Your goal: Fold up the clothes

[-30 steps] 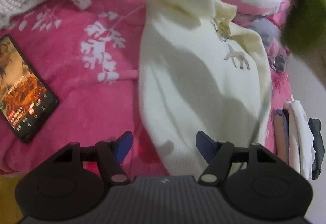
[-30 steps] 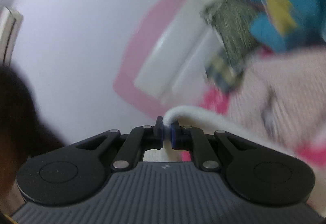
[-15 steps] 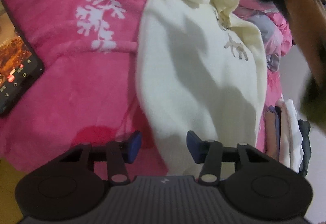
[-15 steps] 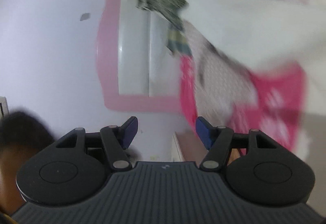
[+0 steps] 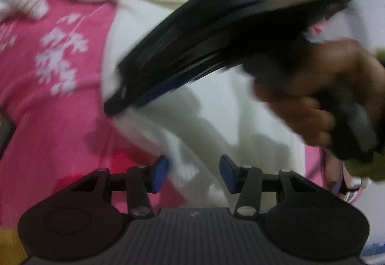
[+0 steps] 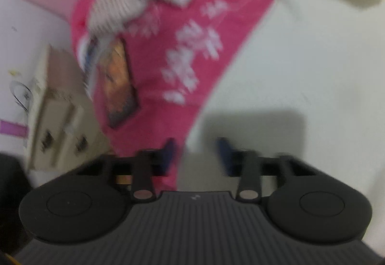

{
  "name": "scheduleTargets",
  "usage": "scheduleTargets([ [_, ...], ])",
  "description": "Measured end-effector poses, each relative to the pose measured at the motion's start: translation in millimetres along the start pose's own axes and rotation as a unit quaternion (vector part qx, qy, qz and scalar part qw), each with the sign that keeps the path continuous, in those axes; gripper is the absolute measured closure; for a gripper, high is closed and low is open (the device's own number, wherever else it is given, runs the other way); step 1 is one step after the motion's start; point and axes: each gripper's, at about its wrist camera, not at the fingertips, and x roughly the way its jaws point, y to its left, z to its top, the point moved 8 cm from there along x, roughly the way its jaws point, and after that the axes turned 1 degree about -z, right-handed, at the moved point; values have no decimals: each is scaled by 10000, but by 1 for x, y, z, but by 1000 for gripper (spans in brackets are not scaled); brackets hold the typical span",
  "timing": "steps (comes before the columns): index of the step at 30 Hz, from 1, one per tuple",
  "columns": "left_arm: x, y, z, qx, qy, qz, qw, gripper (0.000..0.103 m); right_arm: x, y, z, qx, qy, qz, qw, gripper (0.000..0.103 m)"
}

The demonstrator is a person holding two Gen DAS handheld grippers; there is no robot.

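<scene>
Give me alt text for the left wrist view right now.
The right claw, blurred and gripped by a hand, sweeps across a cream sweater on a pink blanket. Below, the left claw stands open over the sweater's edge.

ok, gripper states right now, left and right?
Left gripper: open, over the cream garment, holding nothing.
Right gripper: open, jaws have just been closing, nothing gripped; blurred, above the garment's edge.

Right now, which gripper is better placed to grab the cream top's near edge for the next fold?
Left, probably. The left gripper sits steady with the cream top between its open pads. The right gripper, its jaws just closing on nothing, is blurred mid-swing at the top's side edge.
</scene>
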Motion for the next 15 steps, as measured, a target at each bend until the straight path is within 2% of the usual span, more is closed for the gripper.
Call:
scheduleTargets([
  [1, -1, -4, 0, 42, -29, -27, 10000, 55, 2, -6, -2, 43, 49, 16, 10000, 93],
  [4, -6, -12, 1, 0, -130, -95, 9999, 55, -14, -29, -4, 463, -159, 320, 9983, 94],
  [6, -13, -11, 2, -184, -247, -52, 9995, 54, -30, -51, -8, 1050, -345, 631, 9919, 95],
  [11, -17, -1, 7, -650, -345, 54, 9973, 41, -48, -99, -24, 2370, -709, 1411, 9586, 95],
  [15, 2, 1, 9, -717, -152, 46, 9973, 40, -46, -111, -33, 2912, -866, 1870, 9342, 95],
])
